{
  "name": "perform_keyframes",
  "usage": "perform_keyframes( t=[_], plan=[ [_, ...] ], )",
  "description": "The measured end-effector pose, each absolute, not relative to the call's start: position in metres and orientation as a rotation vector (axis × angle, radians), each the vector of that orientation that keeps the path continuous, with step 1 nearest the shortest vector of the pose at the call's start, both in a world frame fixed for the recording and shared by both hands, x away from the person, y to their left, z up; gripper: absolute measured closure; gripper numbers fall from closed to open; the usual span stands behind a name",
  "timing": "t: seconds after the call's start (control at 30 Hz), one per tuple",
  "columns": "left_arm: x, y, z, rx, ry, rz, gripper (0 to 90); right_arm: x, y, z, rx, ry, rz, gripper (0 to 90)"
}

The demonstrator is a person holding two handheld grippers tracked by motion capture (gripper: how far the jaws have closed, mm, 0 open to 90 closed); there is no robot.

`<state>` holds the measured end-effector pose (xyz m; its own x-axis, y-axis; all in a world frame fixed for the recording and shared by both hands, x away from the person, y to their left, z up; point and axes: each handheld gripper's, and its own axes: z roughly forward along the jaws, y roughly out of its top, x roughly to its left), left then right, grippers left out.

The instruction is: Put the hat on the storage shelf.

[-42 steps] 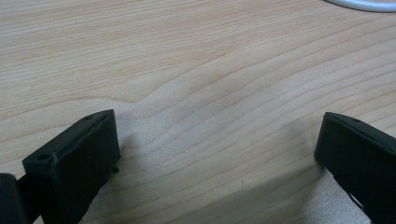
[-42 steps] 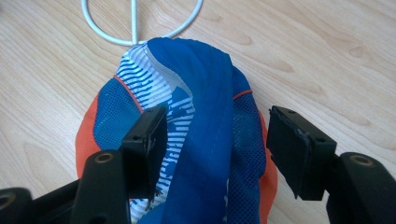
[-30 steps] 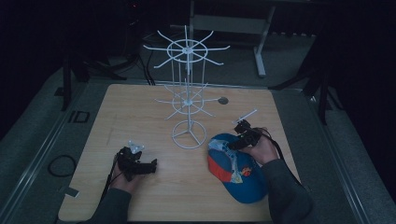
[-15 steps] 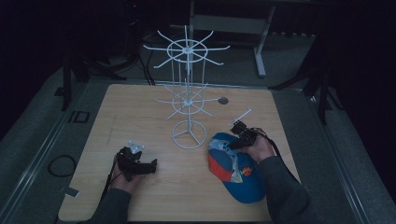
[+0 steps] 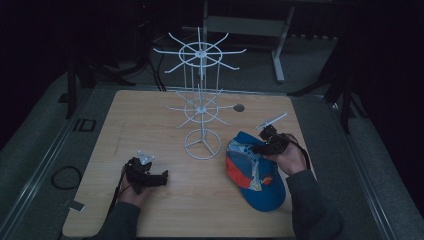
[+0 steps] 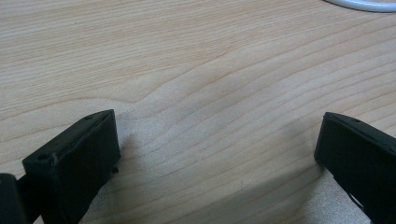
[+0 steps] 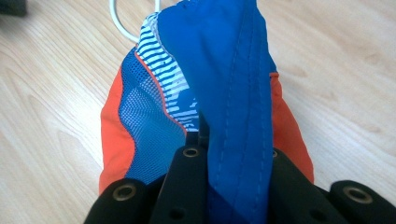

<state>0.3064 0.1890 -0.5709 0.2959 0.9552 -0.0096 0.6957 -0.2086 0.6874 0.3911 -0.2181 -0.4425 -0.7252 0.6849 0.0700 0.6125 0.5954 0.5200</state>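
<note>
Jaws pinch blue cap [image 7: 233,93], left gripper [image 5: 162,178] open

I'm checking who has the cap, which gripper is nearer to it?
Right. The right gripper is shut on the cap, blue fabric between its fingers. The left gripper sits open on the table, well apart to the cap's left.

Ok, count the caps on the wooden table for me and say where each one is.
1. A blue, orange and striped fabric cap lies right of the white wire display stand, its blue fabric pinched in the right gripper. The stand's hooks carry none.
</note>
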Motion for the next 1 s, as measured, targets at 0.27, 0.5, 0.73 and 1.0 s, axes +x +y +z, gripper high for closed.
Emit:
perform_keyframes(
  t=[0.27,0.5,0.73,1.0],
  plan=[
    [0.306,0.189,-0.571,1.984,1.465,0.574,0.1,0.384,-0.221,-0.424,1.046,2.657,0.864,87.8],
    [0.306,0.189,-0.571,1.984,1.465,0.575,0.1,0.381,-0.226,-0.408,1.023,2.625,0.897,87.8],
    [0.306,0.189,-0.571,1.983,1.463,0.572,0.1,0.381,-0.231,-0.391,0.995,2.557,0.924,88.1],
    [0.306,0.189,-0.571,1.986,1.465,0.57,0.1,0.383,-0.237,-0.373,0.975,2.514,0.97,88.2]
  ],
)
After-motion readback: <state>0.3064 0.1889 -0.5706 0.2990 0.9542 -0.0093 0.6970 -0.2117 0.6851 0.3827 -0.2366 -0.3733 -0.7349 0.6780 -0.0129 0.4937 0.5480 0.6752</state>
